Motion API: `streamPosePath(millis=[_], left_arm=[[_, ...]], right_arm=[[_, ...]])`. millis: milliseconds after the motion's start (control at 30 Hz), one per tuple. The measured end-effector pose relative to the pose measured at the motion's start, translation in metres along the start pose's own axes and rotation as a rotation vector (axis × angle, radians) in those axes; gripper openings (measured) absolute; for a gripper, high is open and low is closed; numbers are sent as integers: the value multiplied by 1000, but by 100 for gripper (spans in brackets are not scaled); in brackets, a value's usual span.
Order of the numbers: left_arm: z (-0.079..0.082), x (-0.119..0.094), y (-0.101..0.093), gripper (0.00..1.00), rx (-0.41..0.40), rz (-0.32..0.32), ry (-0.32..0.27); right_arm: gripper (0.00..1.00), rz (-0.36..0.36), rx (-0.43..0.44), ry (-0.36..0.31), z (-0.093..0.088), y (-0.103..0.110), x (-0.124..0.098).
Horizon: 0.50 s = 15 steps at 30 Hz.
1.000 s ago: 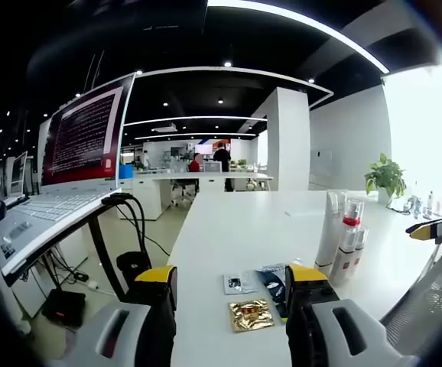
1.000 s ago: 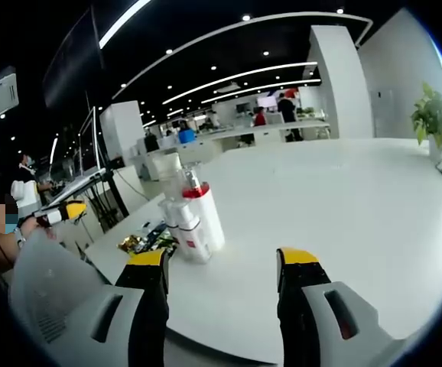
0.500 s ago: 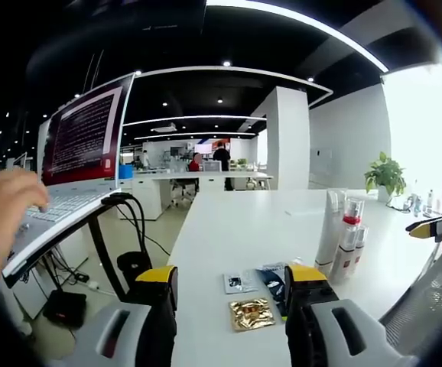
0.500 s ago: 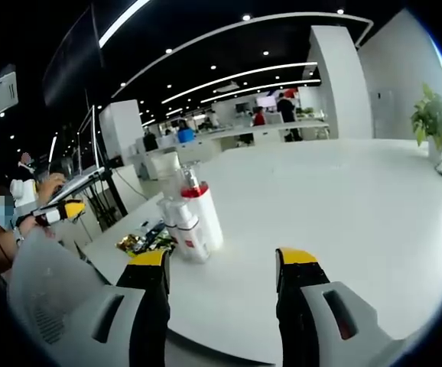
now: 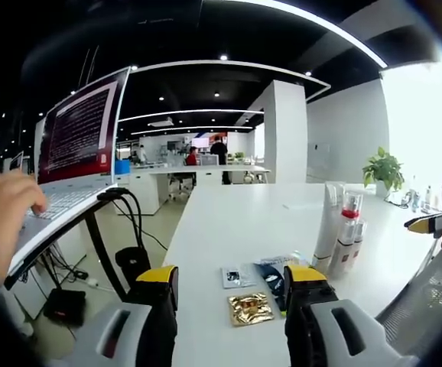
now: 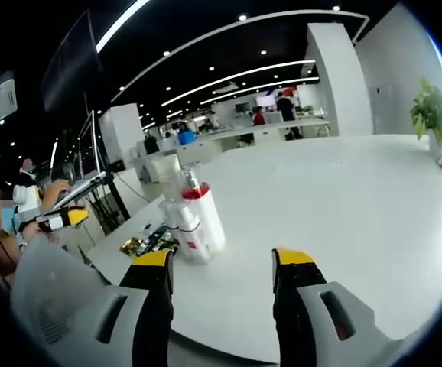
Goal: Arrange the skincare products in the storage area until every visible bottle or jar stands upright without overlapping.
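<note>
in the left gripper view, the left gripper [image 5: 230,281] hovers low over the near end of a long white surface [image 5: 236,222], its yellow-tipped jaws spread apart and holding nothing. between the jaws lie a crinkled gold foil sachet [image 5: 250,308], a small white sachet with a dark print [image 5: 233,275] and a dark blue sachet [image 5: 272,277], all flat on the surface. to the right stands a tight cluster of upright skincare bottles [image 5: 343,233]: a tall white tube and slimmer clear-and-white bottles with red collars. a hand [image 5: 7,222] rests on a white laptop keyboard [image 5: 56,202] on a raised stand at left, its screen full of text. the other gripper's yellow tip [image 5: 427,223] shows at the far right edge.

in the right gripper view, the right gripper [image 6: 222,269] has its jaws likewise wide open and empty above the surface [image 6: 343,199]. the skincare bottles [image 6: 190,218] stand upright just beyond the left jaw, with the sachets [image 6: 148,241] lying beside them. a green potted plant [image 6: 435,115] sits at far right.
</note>
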<state>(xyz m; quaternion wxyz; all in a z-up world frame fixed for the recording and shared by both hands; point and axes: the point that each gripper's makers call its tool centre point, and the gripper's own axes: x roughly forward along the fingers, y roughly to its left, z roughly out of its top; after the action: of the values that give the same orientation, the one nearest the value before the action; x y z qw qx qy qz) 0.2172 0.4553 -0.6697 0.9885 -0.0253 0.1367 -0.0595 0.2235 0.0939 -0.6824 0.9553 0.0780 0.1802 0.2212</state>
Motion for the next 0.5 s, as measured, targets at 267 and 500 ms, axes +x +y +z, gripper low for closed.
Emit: streamPosePath(millis=[267,500], left_arm=[[0,0,0,57,-11,-5,2],[-3,1,-3,56,-5,-16,20]], right_arm=[[50,-8,-5,4,-1,-1,0],[50,-6,8,-6,0,-1,0]])
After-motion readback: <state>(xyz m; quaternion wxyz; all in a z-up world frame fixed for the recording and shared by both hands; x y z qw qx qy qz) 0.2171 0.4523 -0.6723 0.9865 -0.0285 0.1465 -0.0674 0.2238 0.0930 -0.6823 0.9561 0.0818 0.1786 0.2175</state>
